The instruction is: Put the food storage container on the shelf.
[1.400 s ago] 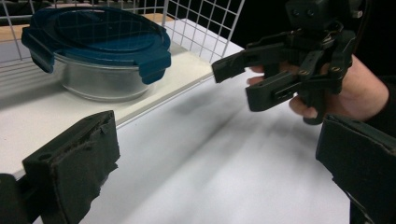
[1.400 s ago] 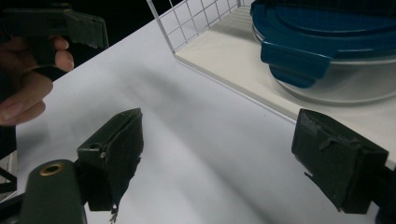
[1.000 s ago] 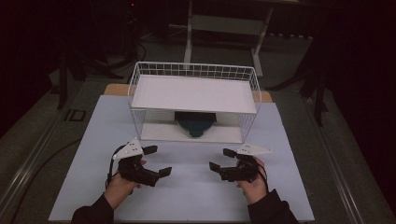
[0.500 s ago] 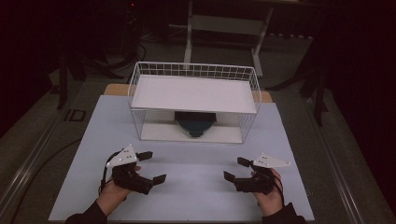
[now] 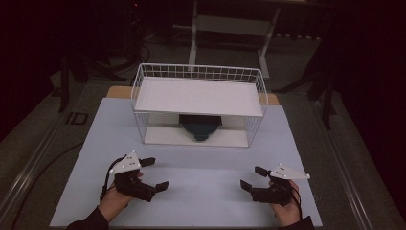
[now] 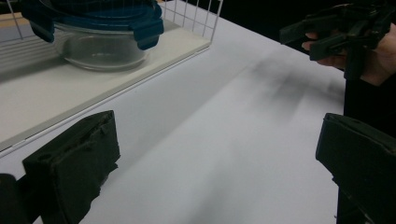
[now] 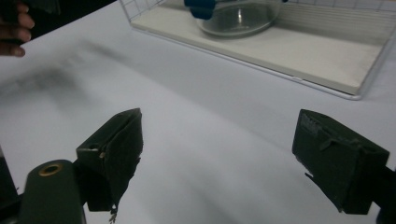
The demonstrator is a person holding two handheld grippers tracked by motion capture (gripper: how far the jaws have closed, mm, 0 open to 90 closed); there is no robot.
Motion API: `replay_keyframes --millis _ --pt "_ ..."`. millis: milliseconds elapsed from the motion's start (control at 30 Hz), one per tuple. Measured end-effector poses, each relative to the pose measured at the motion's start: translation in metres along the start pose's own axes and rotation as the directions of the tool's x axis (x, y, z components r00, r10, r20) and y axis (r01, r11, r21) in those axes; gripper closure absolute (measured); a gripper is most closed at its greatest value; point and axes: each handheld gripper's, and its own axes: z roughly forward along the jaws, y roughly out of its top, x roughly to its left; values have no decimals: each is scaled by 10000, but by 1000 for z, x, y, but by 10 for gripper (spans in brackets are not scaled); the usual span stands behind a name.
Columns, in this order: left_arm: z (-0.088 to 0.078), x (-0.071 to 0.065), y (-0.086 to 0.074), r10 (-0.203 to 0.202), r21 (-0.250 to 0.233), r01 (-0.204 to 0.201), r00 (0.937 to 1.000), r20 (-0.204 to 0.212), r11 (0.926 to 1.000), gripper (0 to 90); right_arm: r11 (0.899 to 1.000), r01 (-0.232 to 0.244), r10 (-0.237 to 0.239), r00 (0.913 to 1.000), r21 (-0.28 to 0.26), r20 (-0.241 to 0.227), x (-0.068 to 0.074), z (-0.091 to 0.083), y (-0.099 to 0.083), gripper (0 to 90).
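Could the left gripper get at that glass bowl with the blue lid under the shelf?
Probably yes: the left gripper is open, the rack's front looks unbarred, and bare table lies before the glass bowl.

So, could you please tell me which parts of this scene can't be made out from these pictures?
- Glass container: in the high view, the rack's upper shelf hides most of it.
- Its blue lid: cut off by the top edge in the left gripper view.
- Container's contents: hard to tell in the right gripper view, cropped at the top.
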Motion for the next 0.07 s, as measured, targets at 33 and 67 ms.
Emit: replay_keyframes --millis 33,67 --pt "0 -1 0 44 -7 -44 10000 17 10000 0 10000 -9 9 10000 -3 -6 0 0 0 162" --pt "0 -1 0 97 -3 -97 10000 22 10000 0 10000 -9 9 10000 5 -23 0 0 -1 162"
